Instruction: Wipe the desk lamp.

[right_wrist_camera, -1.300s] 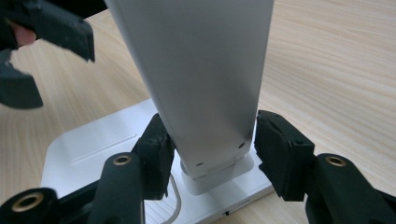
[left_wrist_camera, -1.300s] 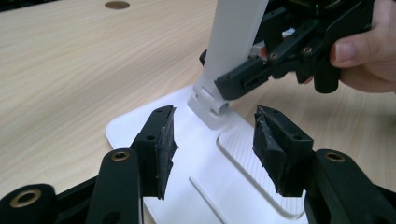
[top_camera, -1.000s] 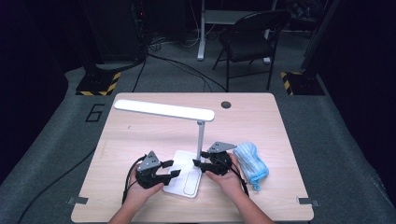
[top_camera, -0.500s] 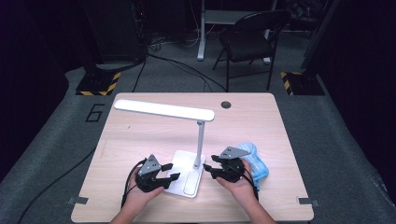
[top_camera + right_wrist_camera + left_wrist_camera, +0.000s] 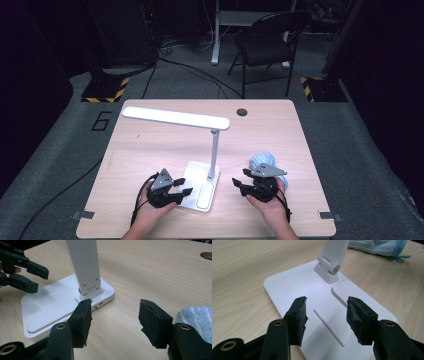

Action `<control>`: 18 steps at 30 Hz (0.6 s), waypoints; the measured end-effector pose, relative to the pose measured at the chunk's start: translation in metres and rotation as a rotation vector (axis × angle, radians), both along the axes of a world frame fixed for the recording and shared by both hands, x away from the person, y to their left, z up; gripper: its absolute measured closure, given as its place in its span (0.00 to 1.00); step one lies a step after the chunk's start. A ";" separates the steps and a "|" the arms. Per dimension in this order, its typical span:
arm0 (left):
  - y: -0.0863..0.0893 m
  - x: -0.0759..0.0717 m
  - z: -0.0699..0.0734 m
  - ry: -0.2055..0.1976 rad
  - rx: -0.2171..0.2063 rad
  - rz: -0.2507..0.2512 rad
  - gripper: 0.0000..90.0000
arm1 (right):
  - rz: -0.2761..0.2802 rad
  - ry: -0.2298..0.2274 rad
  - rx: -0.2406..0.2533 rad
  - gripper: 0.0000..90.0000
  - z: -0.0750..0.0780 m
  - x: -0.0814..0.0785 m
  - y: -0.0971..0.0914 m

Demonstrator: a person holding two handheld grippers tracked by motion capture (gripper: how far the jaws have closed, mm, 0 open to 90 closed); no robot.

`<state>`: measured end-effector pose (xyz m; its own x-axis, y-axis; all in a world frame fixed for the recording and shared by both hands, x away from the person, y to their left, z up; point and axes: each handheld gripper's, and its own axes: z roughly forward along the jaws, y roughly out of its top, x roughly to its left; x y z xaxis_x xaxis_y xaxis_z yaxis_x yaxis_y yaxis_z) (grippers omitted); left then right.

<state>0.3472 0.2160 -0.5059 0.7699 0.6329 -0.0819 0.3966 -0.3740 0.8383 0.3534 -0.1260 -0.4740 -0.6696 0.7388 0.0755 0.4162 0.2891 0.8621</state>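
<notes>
While the left gripper point(image 5: 175, 190) holds its place over the near left part of the white flat lamp base point(image 5: 294, 287), the change is all on the other side of the pale wooden worktop point(image 5: 150, 150). Seen in the left gripper view, the left jaws stand spread above the base with nothing between them but the thin raised line on its top, and their pads press on nothing. The white desk lamp point(image 5: 214, 150) stands where it did a second ago, its slim post upright from the base and its long light bar reaching out to the left, well above the wood.

Next to the right, the right gripper point(image 5: 240, 184) has pulled away from the lamp: a second ago it sat close against the foot of the post, and now it hangs clear of the base over bare wood. Its jaws have just been opening and stand spread and empty in the right gripper view, the lamp base to their left. Just beside and behind that hand lies the crumpled light-blue cloth point(image 5: 262, 161), touched by neither gripper.

My reading is that the right hand has let go of the lamp and is free for its next move, perhaps toward the cloth, while the left stays ready to steady the base.
</notes>
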 end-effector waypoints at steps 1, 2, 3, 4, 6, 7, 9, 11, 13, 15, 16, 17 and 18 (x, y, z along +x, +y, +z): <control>0.001 0.001 -0.001 -0.003 0.000 0.002 0.55 | 0.004 0.000 0.006 0.50 -0.001 0.000 -0.003; 0.001 0.001 -0.002 -0.001 -0.002 0.007 0.55 | -0.006 -0.004 0.011 0.50 -0.002 0.000 -0.005; 0.001 0.001 -0.002 0.008 0.000 0.007 0.54 | -0.010 -0.002 0.011 0.50 -0.003 0.001 -0.006; 0.001 0.001 -0.003 0.004 0.004 0.010 0.53 | -0.022 0.001 0.009 0.50 -0.004 0.001 -0.007; 0.001 0.002 -0.005 0.004 0.006 0.020 0.51 | -0.025 -0.009 -0.014 0.50 -0.007 0.002 -0.007; 0.001 0.002 -0.006 -0.002 0.006 0.029 0.50 | -0.032 -0.012 -0.034 0.50 -0.008 0.002 -0.008; 0.001 0.002 -0.007 0.006 0.008 0.022 0.49 | -0.044 -0.023 -0.052 0.50 -0.011 0.001 -0.009; 0.000 0.002 -0.008 0.016 0.006 0.022 0.49 | -0.049 -0.014 -0.047 0.50 -0.012 0.001 -0.012; -0.001 0.002 -0.009 0.012 0.009 0.022 0.48 | -0.065 -0.016 -0.044 0.50 -0.012 0.002 -0.015; -0.002 0.001 -0.009 0.016 0.006 0.020 0.48 | -0.077 -0.023 -0.049 0.50 -0.011 0.002 -0.018; -0.002 0.001 -0.009 0.016 0.006 0.019 0.47 | -0.083 -0.021 -0.051 0.50 -0.011 0.002 -0.019; -0.003 0.001 -0.010 0.006 0.003 0.024 0.47 | -0.092 -0.023 -0.047 0.50 -0.011 0.002 -0.020; -0.003 0.001 -0.009 0.012 0.011 0.012 0.47 | -0.094 -0.026 -0.051 0.50 -0.010 0.003 -0.022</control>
